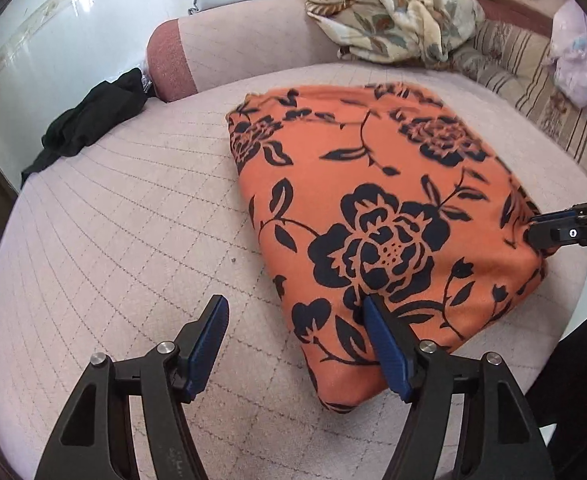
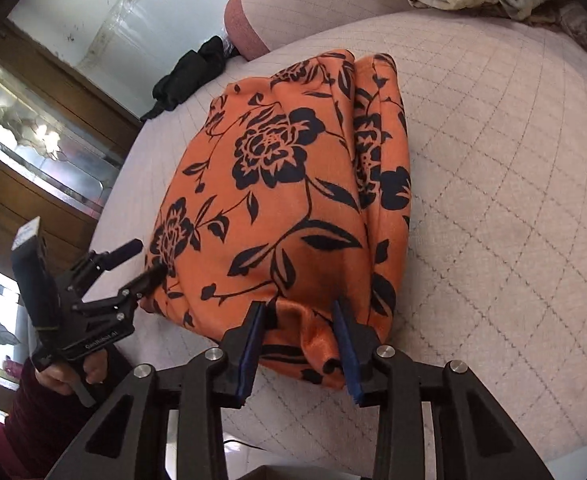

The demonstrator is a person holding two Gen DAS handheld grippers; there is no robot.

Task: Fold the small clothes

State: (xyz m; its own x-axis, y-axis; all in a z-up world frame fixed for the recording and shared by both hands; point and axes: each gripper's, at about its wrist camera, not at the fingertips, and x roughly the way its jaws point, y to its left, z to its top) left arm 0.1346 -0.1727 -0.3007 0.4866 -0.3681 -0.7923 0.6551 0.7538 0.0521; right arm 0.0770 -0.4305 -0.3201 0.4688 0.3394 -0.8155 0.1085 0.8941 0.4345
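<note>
Orange cloth (image 1: 377,208) (black flowers, folded thick) lies on my quilted bed (image 1: 133,240). Left gripper (image 1: 295,312) fingers spread, one touching it; right gripper (image 2: 299,312) fingers apart around its edge.

Folded orange cloth (image 1: 373,208) on the bed (image 1: 133,220).
Left gripper (image 1: 293,320) spread wide, one finger (image 1: 385,344) on the cloth's near corner; right gripper (image 1: 565,228) at its far edge.

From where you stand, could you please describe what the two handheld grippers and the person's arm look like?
Both grippers are black angular frames with cut-out linkages, silver round pivot bolts and ribbed blue finger pads. The left gripper carries white lettering on its body and a black handle, held by a bare hand below a dark red sleeve. The right gripper looks the same. No cables are clearly visible.
</note>
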